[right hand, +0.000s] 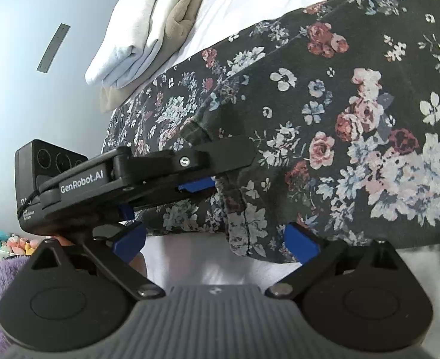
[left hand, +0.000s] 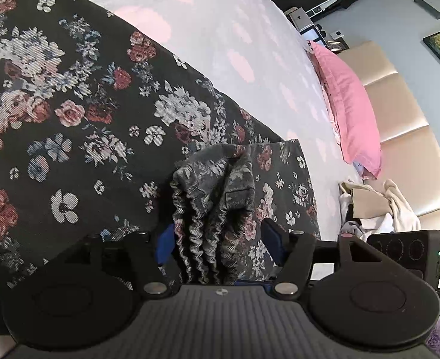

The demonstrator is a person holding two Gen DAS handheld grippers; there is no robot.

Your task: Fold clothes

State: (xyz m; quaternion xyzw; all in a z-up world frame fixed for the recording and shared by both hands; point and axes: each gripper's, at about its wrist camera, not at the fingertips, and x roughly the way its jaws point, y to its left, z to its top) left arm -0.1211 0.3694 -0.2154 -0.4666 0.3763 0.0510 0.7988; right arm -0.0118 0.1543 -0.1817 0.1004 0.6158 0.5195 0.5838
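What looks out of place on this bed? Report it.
Only the loose heap of unfolded clothes below the pink pillow looks untidy, unlike the folded stack. The floral garment lies spread, its waistband bunched in the left gripper.

— What carries the things?
— A bed [left hand: 220, 30] with a white sheet with pink clouds.
— What lies on it?
— A dark floral garment [left hand: 70, 113], a pink pillow [left hand: 351, 110], folded white and beige cloths [right hand: 148, 27], and crumpled pale clothes [left hand: 378, 206].
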